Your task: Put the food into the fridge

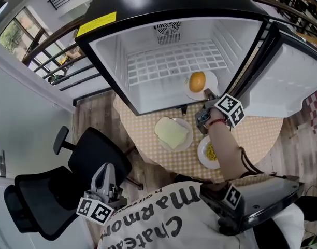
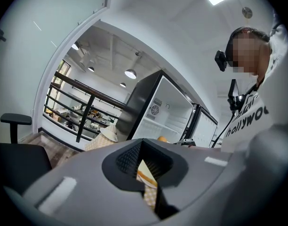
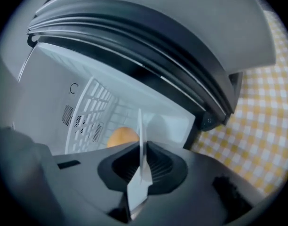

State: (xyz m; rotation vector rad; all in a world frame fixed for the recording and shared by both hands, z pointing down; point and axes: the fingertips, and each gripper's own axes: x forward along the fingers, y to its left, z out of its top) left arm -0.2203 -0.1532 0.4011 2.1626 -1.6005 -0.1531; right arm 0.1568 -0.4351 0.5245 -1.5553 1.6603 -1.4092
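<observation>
An orange-brown bun point(image 1: 197, 81) lies on a white plate point(image 1: 211, 78) on the white wire shelf inside the open fridge point(image 1: 148, 82). My right gripper point(image 1: 209, 95) is shut on that plate's near rim at the fridge mouth. In the right gripper view the plate point(image 3: 140, 145) stands edge-on between the jaws of the right gripper point(image 3: 139, 175), with the bun point(image 3: 121, 136) beyond. A plate of sliced bread point(image 1: 172, 134) and a plate of yellow food point(image 1: 209, 152) sit on the checked table point(image 1: 254, 134). My left gripper point(image 1: 103, 178) hangs low at the left, shut and empty point(image 2: 146, 175).
The fridge door point(image 1: 293, 77) stands open at the right, its dark seal point(image 3: 148, 55) just above my right gripper. A black office chair point(image 1: 55, 191) stands at the lower left beside my left gripper. A railing point(image 1: 49, 56) runs along the left.
</observation>
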